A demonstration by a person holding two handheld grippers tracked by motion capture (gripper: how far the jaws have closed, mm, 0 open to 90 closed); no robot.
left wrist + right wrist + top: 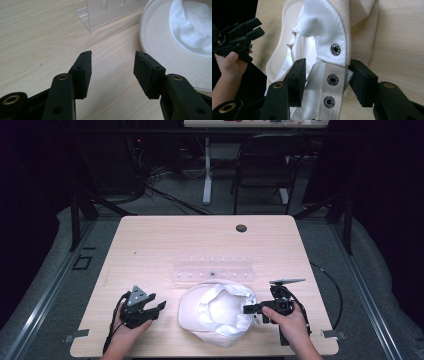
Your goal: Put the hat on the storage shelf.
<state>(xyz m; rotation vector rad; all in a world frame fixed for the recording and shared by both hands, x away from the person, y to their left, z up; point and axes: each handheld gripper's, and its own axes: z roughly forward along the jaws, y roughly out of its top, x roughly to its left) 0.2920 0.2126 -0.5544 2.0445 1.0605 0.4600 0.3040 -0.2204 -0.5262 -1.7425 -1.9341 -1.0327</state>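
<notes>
A white cap point(215, 312) lies upside down near the table's front edge, with its lining facing up. In the right gripper view its back strap point(333, 82), set with metal snaps, runs between the jaws of my right gripper point(325, 75). The jaws stand wide and the pads are not pressing on the strap. From the high view my right gripper point(248, 310) sits at the cap's right side. My left gripper point(156, 310) rests left of the cap, open and holding nothing. In its own view the left gripper point(112, 67) points at bare wood beside the cap's brim point(160, 37).
A clear plastic rack point(212, 269) lies just behind the cap, and its corner point(105, 12) also appears in the left gripper view. The wooden table point(150, 245) has a cable hole point(241, 228) near its far edge. A dark chair point(265, 165) stands beyond.
</notes>
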